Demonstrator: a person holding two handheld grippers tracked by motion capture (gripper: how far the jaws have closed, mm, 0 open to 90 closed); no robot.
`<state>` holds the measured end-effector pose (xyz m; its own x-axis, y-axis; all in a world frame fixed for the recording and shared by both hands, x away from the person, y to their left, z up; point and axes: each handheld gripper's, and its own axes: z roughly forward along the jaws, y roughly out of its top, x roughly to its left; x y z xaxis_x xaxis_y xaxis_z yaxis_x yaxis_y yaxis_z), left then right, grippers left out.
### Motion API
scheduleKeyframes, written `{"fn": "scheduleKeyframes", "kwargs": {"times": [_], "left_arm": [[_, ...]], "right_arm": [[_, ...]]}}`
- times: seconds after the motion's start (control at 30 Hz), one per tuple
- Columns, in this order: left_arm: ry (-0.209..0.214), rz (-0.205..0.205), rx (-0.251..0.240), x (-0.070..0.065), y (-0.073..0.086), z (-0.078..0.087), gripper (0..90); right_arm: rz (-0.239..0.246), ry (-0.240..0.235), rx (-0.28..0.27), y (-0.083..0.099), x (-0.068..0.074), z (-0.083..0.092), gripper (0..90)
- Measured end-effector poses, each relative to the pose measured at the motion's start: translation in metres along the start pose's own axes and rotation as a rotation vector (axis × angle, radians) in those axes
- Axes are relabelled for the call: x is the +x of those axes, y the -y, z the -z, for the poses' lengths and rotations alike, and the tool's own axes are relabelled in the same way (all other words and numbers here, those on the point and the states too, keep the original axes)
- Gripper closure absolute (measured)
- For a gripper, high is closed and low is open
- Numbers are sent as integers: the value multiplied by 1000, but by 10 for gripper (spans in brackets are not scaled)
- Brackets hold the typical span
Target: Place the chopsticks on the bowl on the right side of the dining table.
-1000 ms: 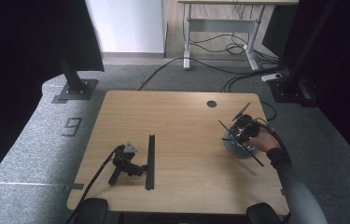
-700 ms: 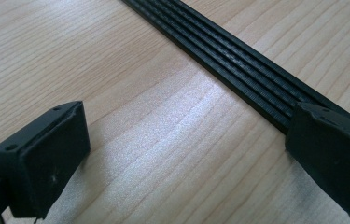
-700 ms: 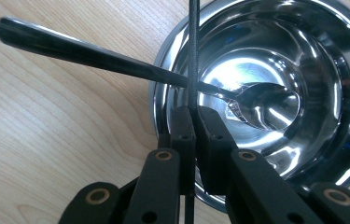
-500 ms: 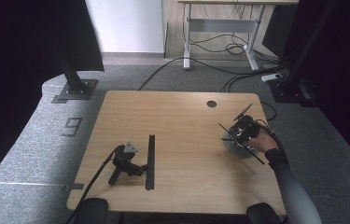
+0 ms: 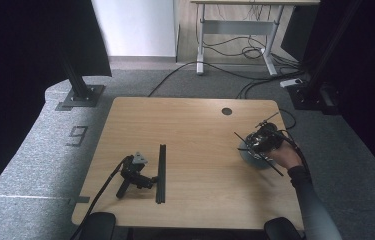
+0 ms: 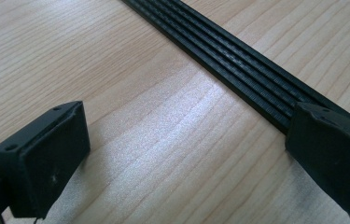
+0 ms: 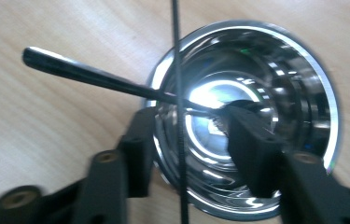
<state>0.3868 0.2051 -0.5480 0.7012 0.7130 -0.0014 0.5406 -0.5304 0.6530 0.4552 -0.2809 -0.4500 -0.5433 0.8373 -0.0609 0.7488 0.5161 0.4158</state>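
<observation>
Your right gripper (image 7: 189, 154) has just been opening its fingers over the steel bowl (image 7: 275, 60). They now stand part-open, with the dark spoon (image 7: 84, 74) lying loose between them, its head down in the bowl and its handle leaning out over the rim. That reads as a release. Your left gripper (image 6: 182, 154) rests on the table (image 6: 130, 116), fingers wide and empty, one fingertip on the black strip (image 6: 238, 60).

Your shiny steel bowl (image 5: 253, 154) sits on the wooden table (image 5: 195, 130) near its right edge, a thin dark-handled utensil (image 7: 93, 78) leaning in it. The long black ribbed strip (image 5: 161, 173) lies left of centre, left gripper (image 5: 134, 174) just beside it on the left.
</observation>
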Motion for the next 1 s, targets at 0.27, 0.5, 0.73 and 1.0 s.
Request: {"fn": "scheduleKeyframes", "kwargs": {"times": [0.27,0.5,0.73,1.0], "left_arm": [[0,-1,-2,0,0,0,0],[-1,-3,0,0,0,0,0],[-1,-3,0,0,0,0,0],[-1,-2,0,0,0,0,0]], "right_arm": [[-76,74,-141,15,-1,5,128],[-174,63,-291,34,-2,6,56],[-200,74,-310,44,-6,0,53],[-194,114,-296,48,-6,-11,64]]}}
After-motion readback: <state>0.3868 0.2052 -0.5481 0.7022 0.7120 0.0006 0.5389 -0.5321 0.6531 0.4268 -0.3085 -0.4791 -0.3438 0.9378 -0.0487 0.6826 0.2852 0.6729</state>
